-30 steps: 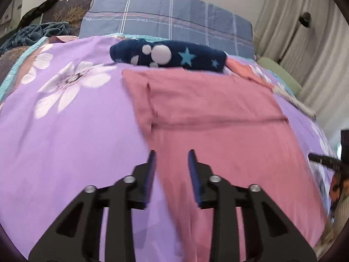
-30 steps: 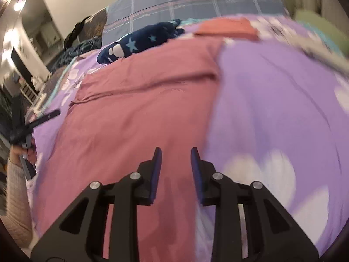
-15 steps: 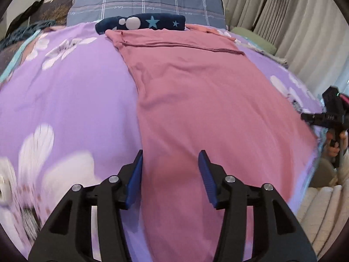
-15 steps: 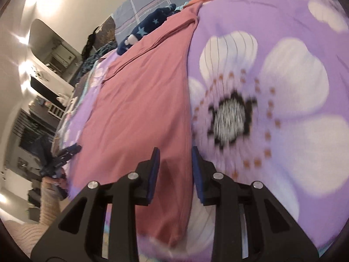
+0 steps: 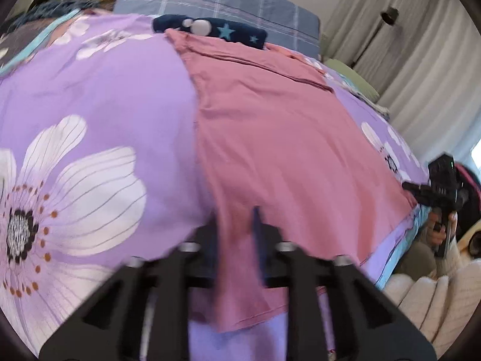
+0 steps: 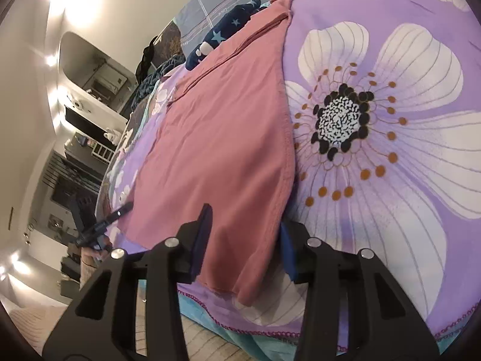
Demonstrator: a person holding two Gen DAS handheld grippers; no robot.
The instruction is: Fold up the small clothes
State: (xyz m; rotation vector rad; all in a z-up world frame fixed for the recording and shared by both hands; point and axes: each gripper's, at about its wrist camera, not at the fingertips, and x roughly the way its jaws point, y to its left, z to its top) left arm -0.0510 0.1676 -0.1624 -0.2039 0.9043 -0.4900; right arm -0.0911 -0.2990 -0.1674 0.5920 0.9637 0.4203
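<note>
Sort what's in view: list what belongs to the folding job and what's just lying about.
In the job:
- pink garment, spread flat on the bed
- left gripper, shut on its near corner
- right gripper, straddling the other near corner

Lying about:
- navy star-print item
- plaid pillow
- floral bedsheet

One pink garment [image 5: 279, 138] ahead of both grippers. One navy star-print item [image 5: 210, 28] beyond it. One plaid pillow [image 5: 216, 3] farthest off. One purple floral bedspread [image 5: 99, 96] underneath. Two grippers: left gripper [image 5: 236, 231], right gripper [image 6: 243, 240].
</note>
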